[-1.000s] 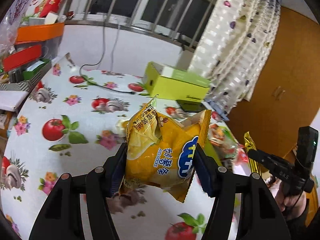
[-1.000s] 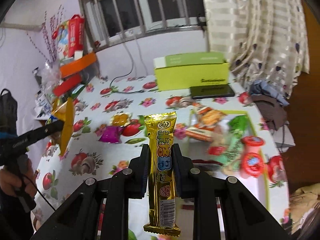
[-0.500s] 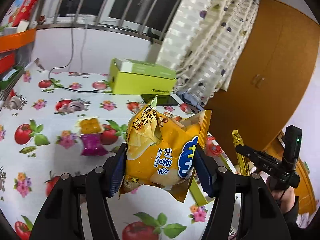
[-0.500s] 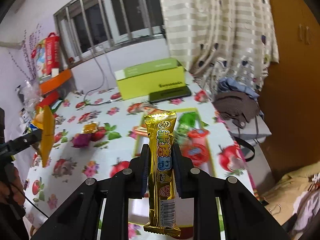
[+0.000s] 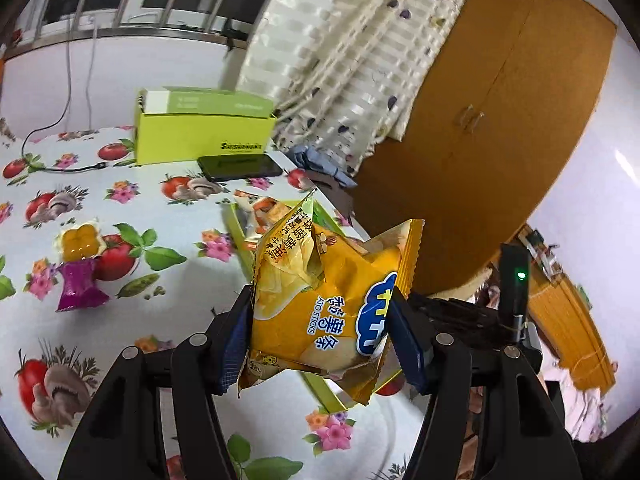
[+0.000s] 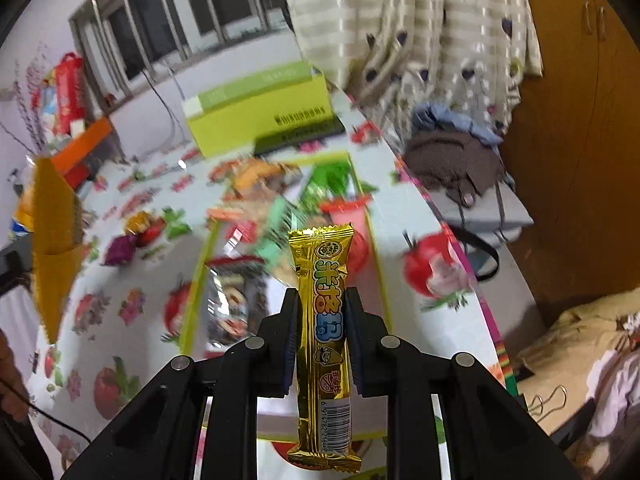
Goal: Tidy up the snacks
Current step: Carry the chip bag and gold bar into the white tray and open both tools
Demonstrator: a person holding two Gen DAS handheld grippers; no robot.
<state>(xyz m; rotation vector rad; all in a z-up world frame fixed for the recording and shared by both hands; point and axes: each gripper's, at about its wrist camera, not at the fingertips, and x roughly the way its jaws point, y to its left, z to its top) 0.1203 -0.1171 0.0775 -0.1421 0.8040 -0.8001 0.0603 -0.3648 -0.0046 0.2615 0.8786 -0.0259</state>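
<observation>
My left gripper (image 5: 320,320) is shut on a yellow bag of potato sticks (image 5: 328,304) and holds it above the flowered table, over the near end of a green-rimmed tray (image 5: 320,394). My right gripper (image 6: 322,320) is shut on a gold wrapped snack bar (image 6: 326,320), held upright above the same tray (image 6: 196,280), which holds several snack packets. The yellow bag also shows at the left of the right wrist view (image 6: 54,240). The right gripper's body (image 5: 516,308) appears in the left wrist view.
A yellow jelly pack (image 5: 80,240) and a purple wrapper (image 5: 80,290) lie on the table to the left. A green box (image 5: 204,136) and a black phone (image 5: 240,166) sit at the back. Clothes on a stool (image 6: 460,156) stand beyond the right table edge.
Both grippers have swung to the right and toward the tray, each still holding its snack. The right wrist view is now blurred by motion and closer over the tray.
</observation>
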